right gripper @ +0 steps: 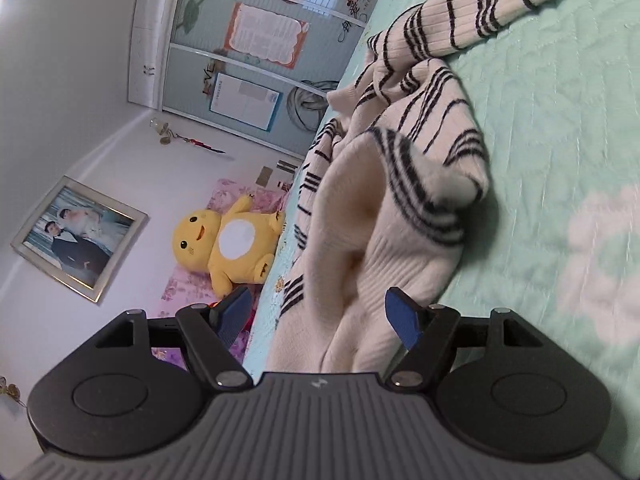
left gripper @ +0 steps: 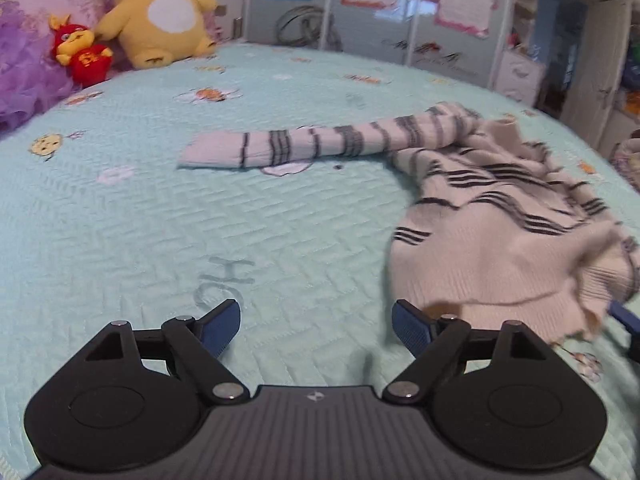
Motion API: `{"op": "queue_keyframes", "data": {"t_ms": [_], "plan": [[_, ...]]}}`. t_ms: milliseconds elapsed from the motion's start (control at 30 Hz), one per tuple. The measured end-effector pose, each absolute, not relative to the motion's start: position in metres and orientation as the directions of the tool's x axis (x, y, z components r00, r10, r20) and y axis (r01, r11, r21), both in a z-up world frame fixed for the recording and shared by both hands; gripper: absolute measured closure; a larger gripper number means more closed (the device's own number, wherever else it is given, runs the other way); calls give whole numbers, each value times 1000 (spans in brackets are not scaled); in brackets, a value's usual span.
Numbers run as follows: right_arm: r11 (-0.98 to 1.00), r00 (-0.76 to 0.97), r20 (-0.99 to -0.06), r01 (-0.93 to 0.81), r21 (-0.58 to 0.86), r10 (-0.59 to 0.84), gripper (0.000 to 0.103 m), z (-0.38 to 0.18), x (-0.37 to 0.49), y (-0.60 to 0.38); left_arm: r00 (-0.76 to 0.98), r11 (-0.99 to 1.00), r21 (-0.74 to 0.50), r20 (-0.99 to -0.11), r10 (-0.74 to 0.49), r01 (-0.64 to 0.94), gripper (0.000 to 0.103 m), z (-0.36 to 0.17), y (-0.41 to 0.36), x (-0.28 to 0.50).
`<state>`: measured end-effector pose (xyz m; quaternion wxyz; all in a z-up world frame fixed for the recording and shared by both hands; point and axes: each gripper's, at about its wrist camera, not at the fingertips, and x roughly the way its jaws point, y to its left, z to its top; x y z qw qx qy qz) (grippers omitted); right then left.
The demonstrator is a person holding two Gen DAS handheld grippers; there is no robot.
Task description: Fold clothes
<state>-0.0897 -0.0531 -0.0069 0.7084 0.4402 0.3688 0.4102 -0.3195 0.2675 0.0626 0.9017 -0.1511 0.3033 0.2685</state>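
Left wrist view: we hold the left gripper (left gripper: 316, 326) low over the mint quilted bedspread (left gripper: 160, 232), its blue-padded fingers (left gripper: 224, 322) spread wide with only bare quilt between them. The cream sweater with dark stripes (left gripper: 504, 216) lies crumpled at about two o'clock from this gripper, its ribbed hem reaching down to just beside the right finger; whether it touches we cannot tell. One sleeve (left gripper: 288, 146) stretches flat across the bed toward ten o'clock from the sweater's body, cuff end furthest left. At the far edge of the bed, around eleven o'clock, a big yellow plush toy (left gripper: 160, 12) sits with a small red plush toy (left gripper: 82, 52) just beside it. At the frame's right edge a blue finger of our other tool (left gripper: 624, 316) shows under the lifted hem.

In the right wrist view the scene is rolled sideways. The right gripper (right gripper: 320, 316) also stands with its fingers (right gripper: 402, 320) apart, and a bunched fold of the sweater (right gripper: 384, 216) sits in the gap between them, at twelve o'clock. The pads do not visibly press the knit. The yellow plush toy (right gripper: 224, 244) appears at ten o'clock, with a framed photograph (right gripper: 80, 236) on the wall at nine o'clock.
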Motion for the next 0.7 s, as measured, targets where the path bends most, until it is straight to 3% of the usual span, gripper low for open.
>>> {"op": "queue_keyframes", "data": {"t_ms": [100,167,233,300,333,367,433,533,567,633,700], "plan": [[314,397,-189,-279,907,898,29,-2,-99,-46,760,870,-138,-563,324,-473,16,71,246,-331],[413,437,-254,-319,853,863,29,7,-106,-43,769,893,-106,-560,310,-437,16,71,237,-320],[569,517,-342,-382,728,784,28,23,-117,-33,775,913,-73,-558,297,-402,17,71,227,-309],[679,576,-389,-463,569,719,28,39,-125,-18,778,909,-75,-550,305,-409,25,68,226,-289],[724,597,-416,-499,476,685,33,45,-128,-8,779,907,-77,-546,309,-414,36,67,226,-280],[759,617,-442,-528,381,651,43,50,-130,2,780,905,-78,-541,313,-418,40,66,226,-270],[795,646,-483,-567,215,591,51,52,-133,22,783,901,-82,-533,321,-426,41,64,225,-250],[792,640,-531,-601,105,555,61,40,-134,40,790,922,-50,-534,300,-384,41,49,216,-224],[794,639,-549,-602,79,539,72,35,-135,43,787,927,-42,-543,292,-373,41,43,214,-216],[809,644,-567,-584,71,514,81,29,-138,39,767,918,-41,-566,303,-394,37,32,219,-208],[824,656,-554,-557,101,512,83,25,-144,27,760,913,-43,-571,311,-406,32,26,222,-204]]}}
